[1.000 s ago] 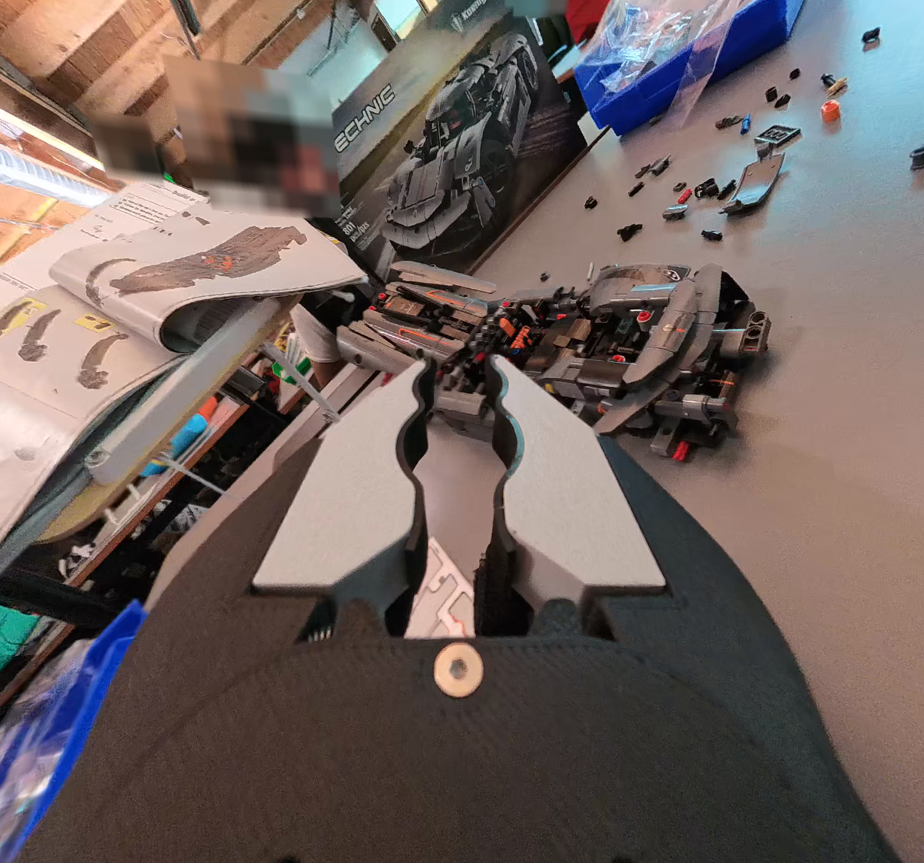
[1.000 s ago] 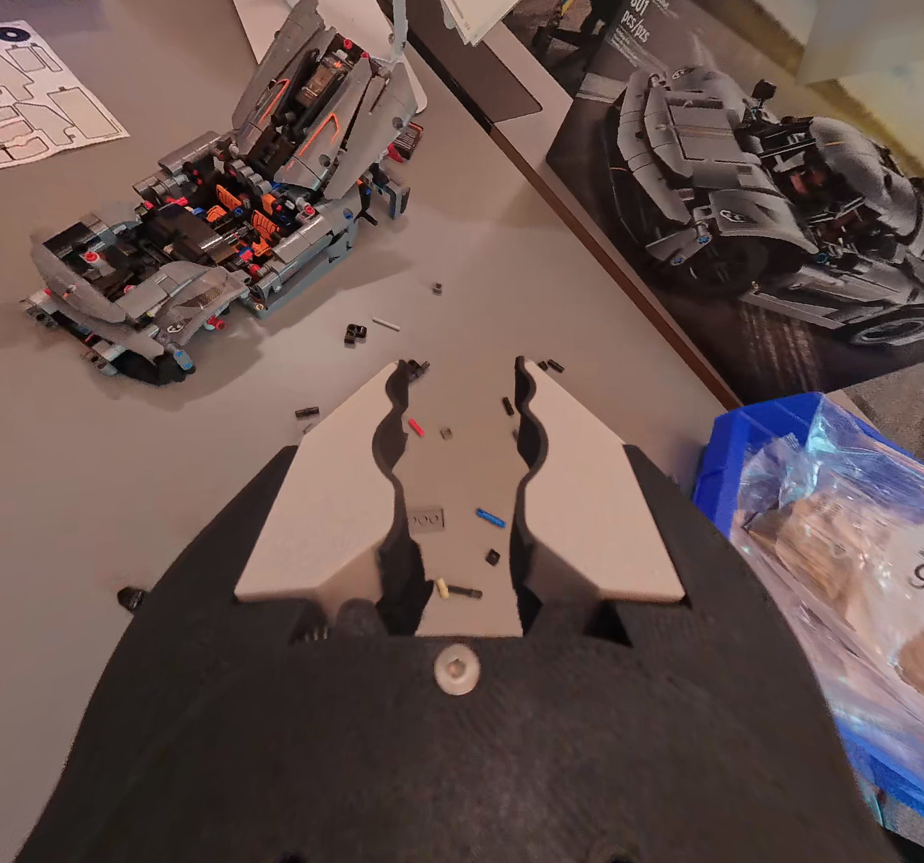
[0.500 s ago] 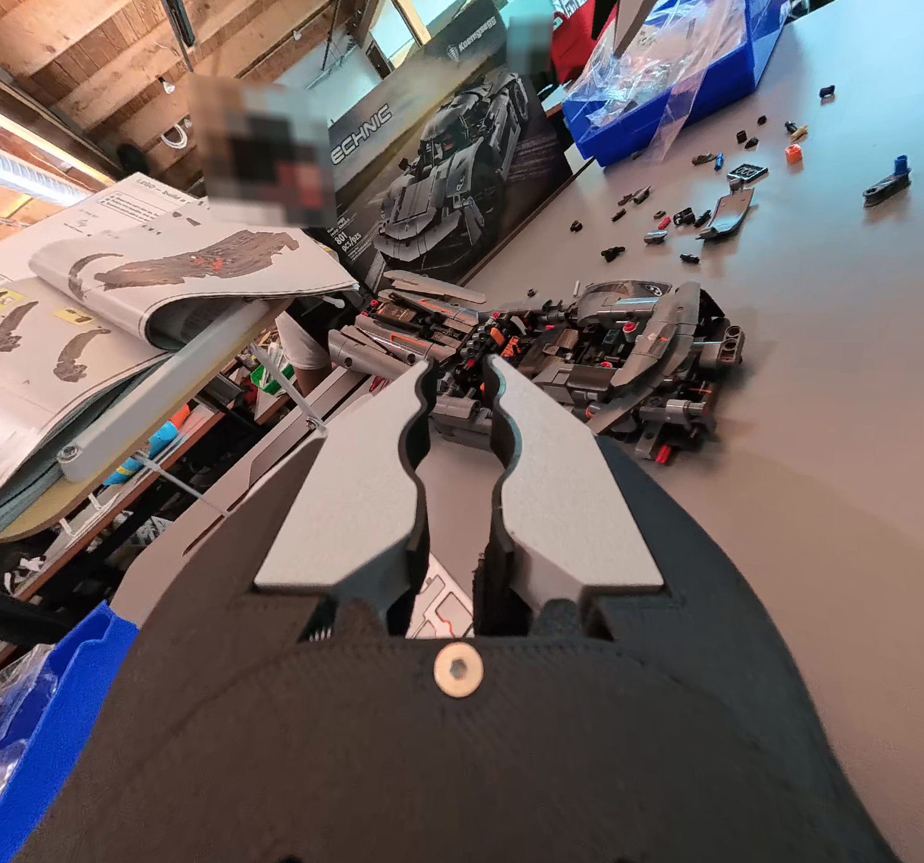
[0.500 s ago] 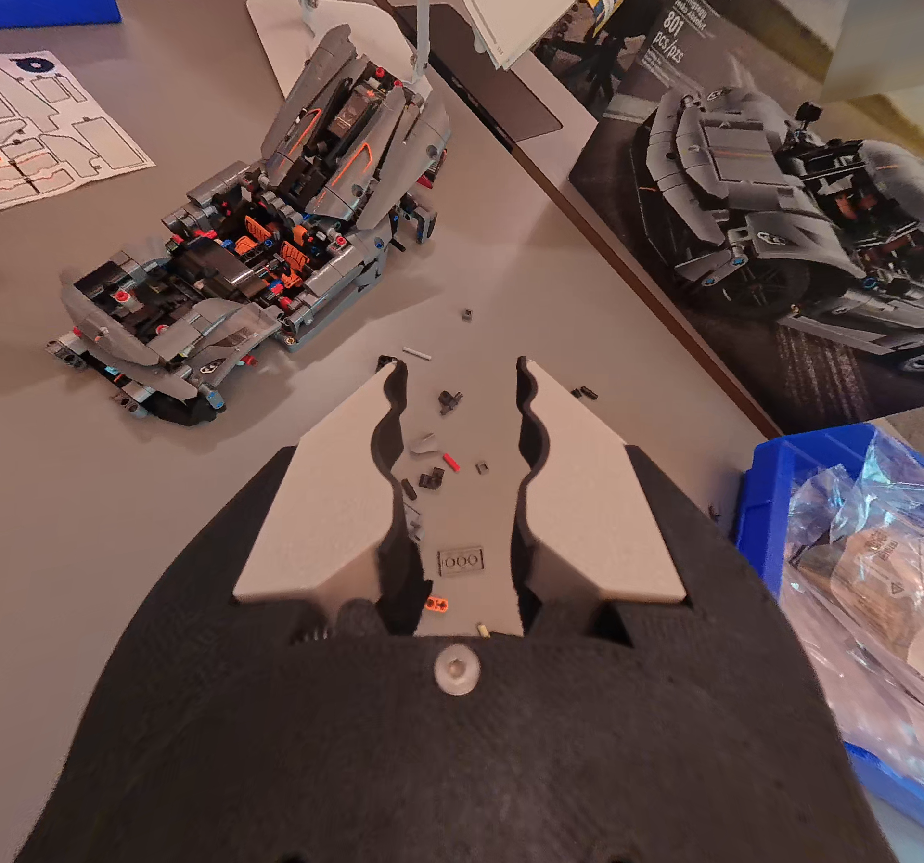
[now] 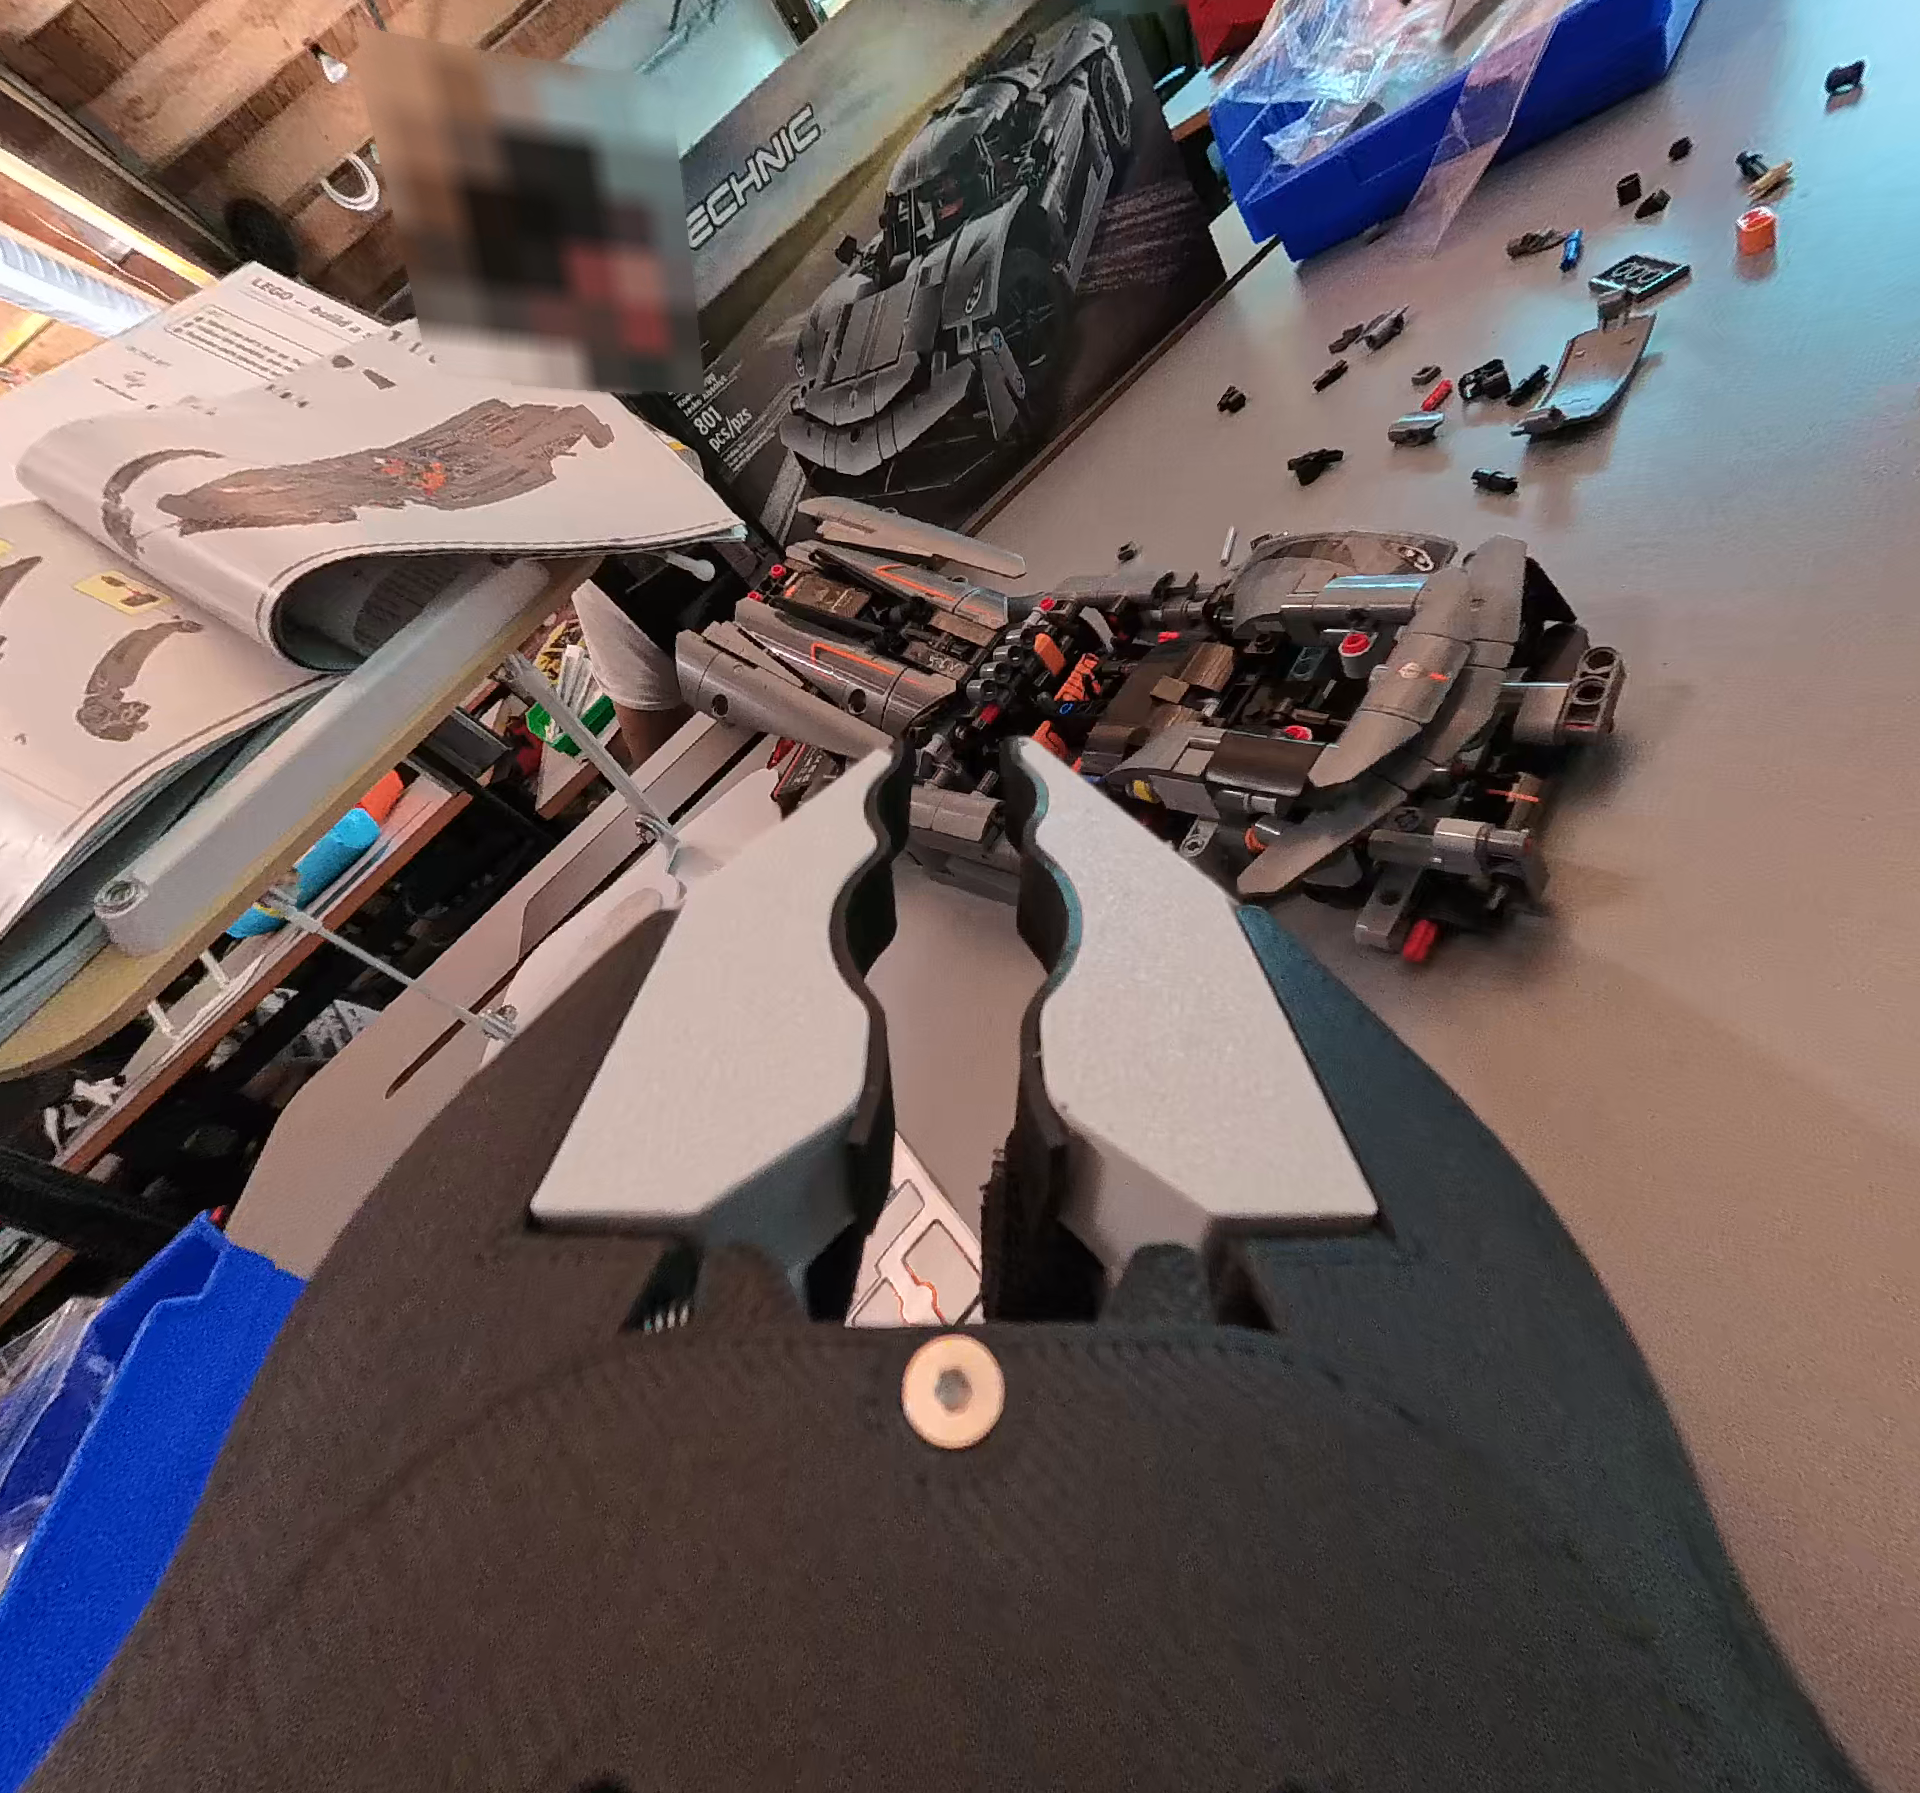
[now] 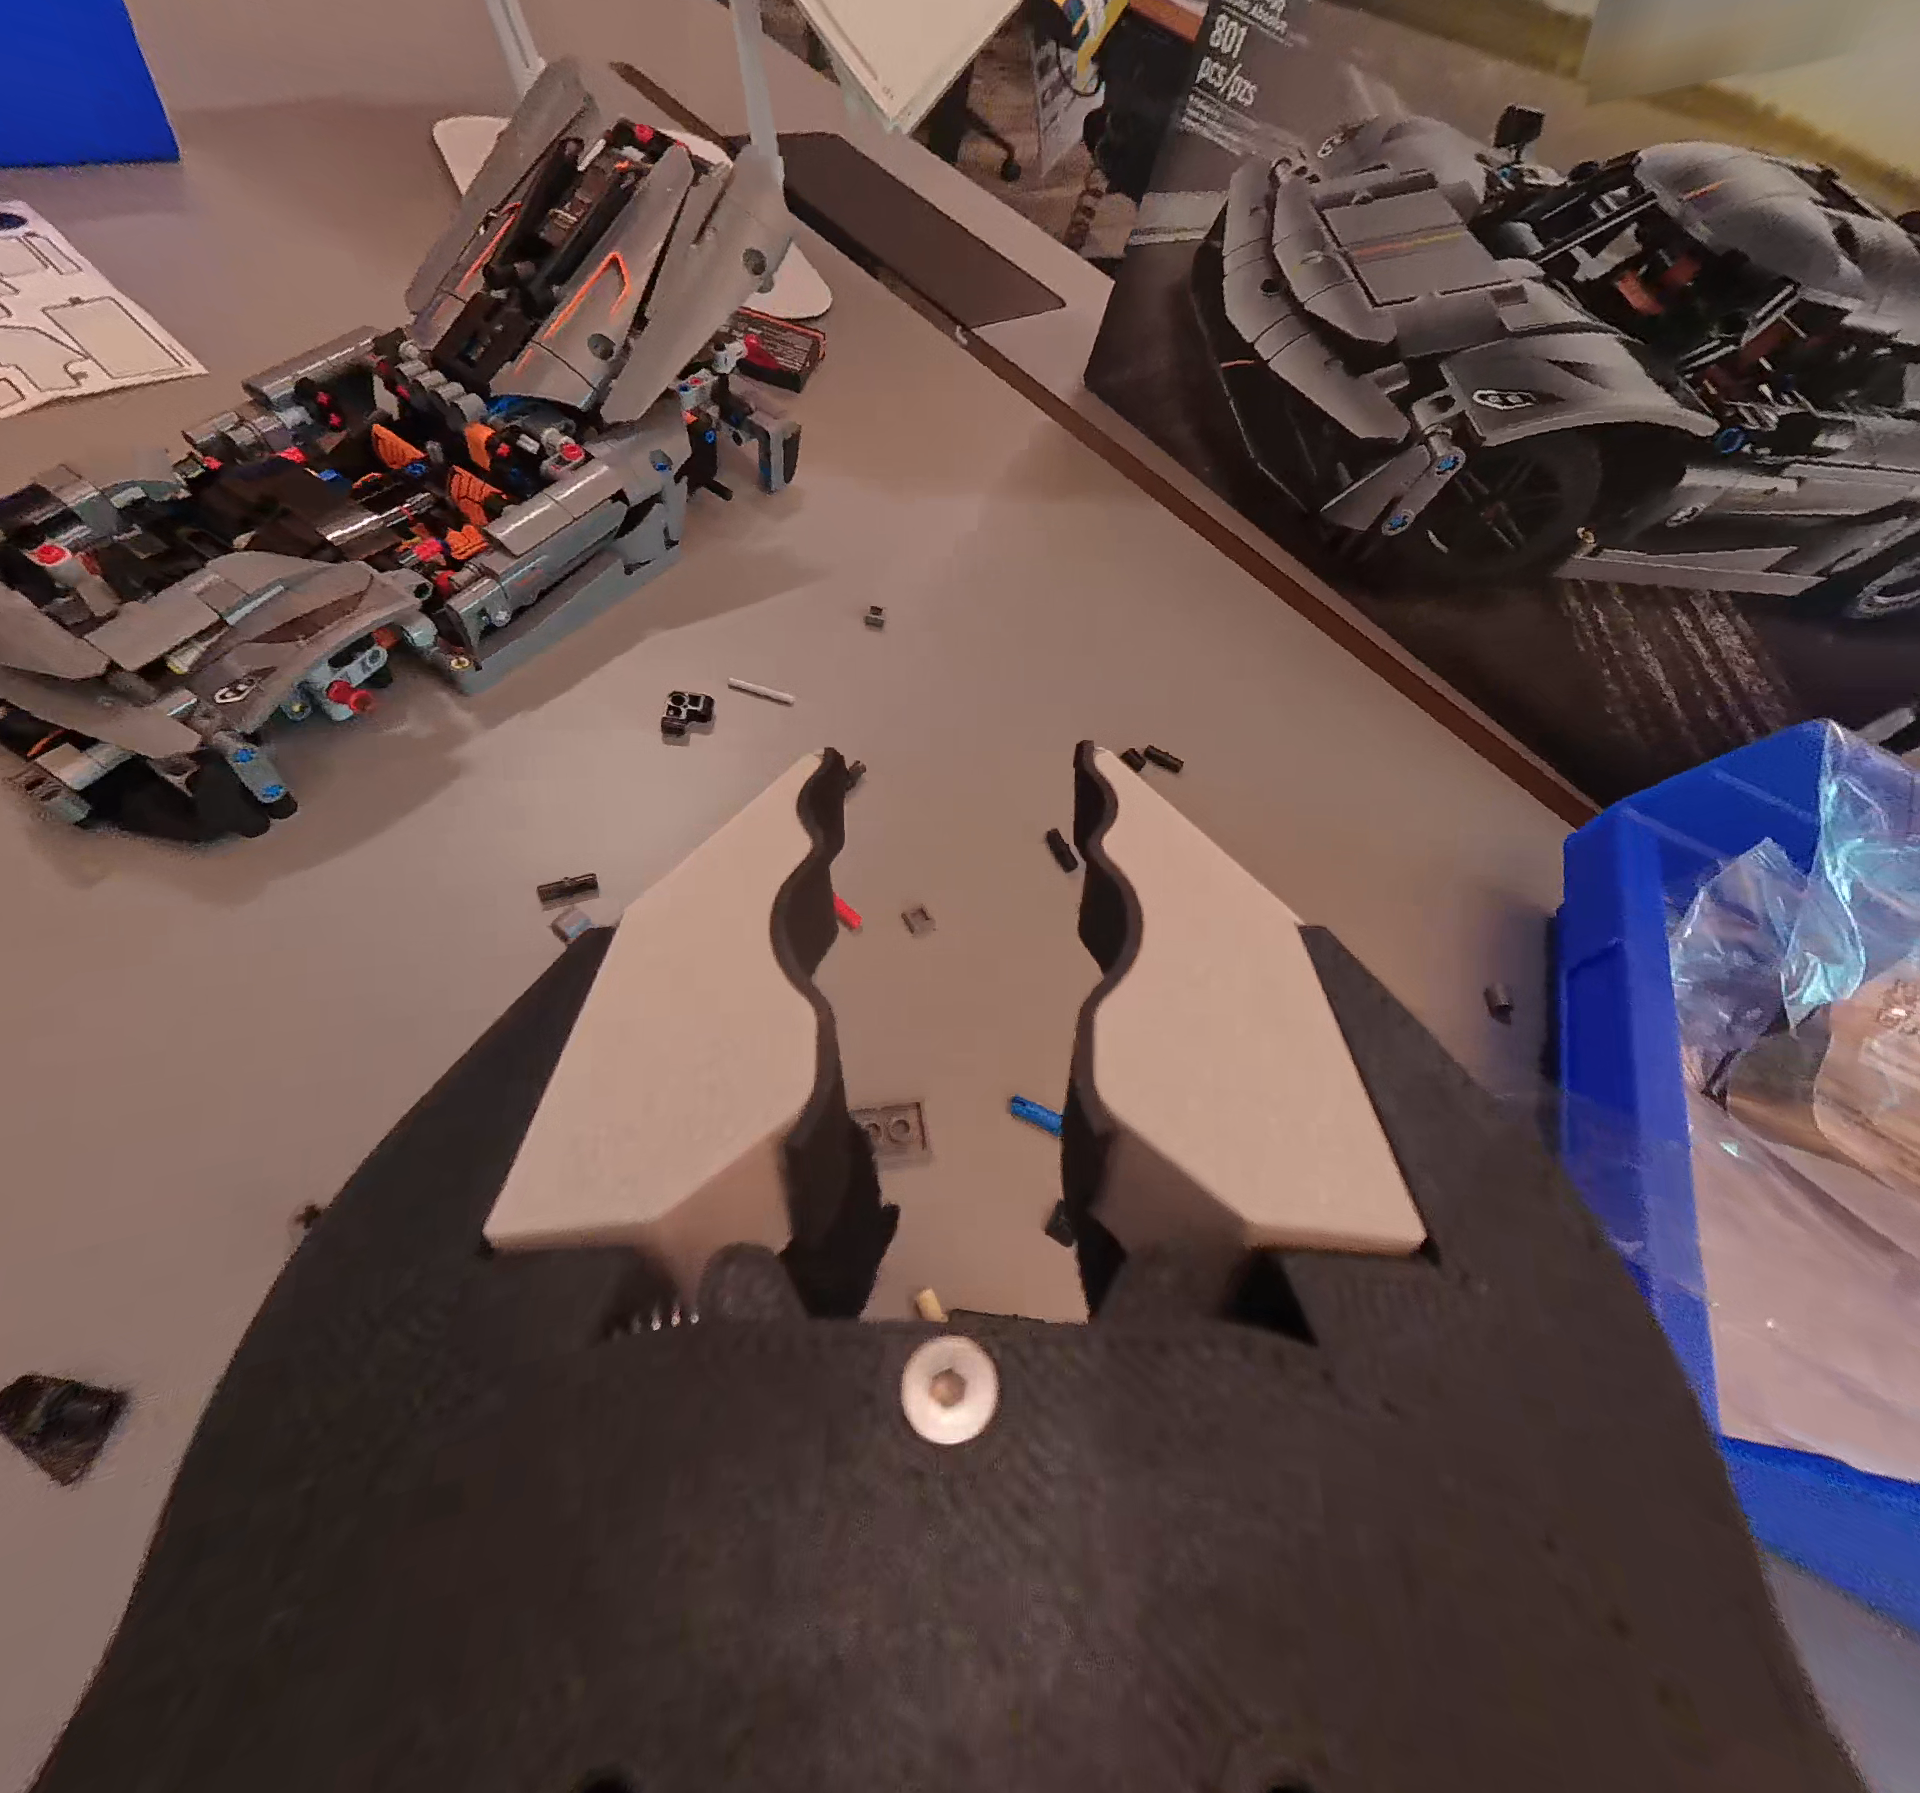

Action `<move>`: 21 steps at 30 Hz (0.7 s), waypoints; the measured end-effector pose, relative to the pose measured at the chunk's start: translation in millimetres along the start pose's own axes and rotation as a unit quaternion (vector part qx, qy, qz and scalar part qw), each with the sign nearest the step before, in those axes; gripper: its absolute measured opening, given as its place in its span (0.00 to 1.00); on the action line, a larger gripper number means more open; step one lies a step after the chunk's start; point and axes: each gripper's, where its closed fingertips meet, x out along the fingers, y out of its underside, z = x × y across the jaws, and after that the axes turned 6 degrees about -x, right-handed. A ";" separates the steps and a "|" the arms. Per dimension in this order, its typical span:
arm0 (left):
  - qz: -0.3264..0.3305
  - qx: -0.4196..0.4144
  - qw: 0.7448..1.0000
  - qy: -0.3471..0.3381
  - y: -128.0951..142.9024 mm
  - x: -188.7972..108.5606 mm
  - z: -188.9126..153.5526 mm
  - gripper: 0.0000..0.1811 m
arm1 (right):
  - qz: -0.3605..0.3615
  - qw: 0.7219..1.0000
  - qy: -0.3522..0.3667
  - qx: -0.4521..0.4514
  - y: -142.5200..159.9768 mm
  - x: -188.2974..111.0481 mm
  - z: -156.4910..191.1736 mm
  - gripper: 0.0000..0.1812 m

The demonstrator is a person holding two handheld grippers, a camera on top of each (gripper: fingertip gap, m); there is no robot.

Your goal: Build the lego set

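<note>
Right gripper (image 6: 956, 767) hangs wide and empty over tiny loose pieces (image 6: 686, 713); they could scatter. Left gripper (image 5: 951, 756), narrowly parted, seemingly empty, nears the car (image 5: 1195, 704).

The half-built car (image 6: 374, 496) lies on the bench (image 6: 987, 517), left of the set's box (image 6: 1507, 372) standing along the far edge. Loose pieces (image 6: 914, 920) are scattered before the car; a bin (image 6: 1621, 1068) sits to the right.
</note>
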 end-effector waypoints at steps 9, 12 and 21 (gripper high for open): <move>0.009 -0.008 1.000 -0.016 4.4 2.7 7.5 0.08 | -0.029 0.999 0.000 0.029 10.1 -3.7 -11.6 0.26; 0.010 -0.013 1.000 -0.019 6.0 2.7 10.6 0.09 | -0.036 0.999 0.001 0.026 7.1 -4.4 -12.2 0.26; 0.008 -0.019 0.999 -0.034 9.8 -3.0 19.9 0.09 | -0.012 0.999 -0.024 0.033 -2.7 -17.0 -1.1 0.27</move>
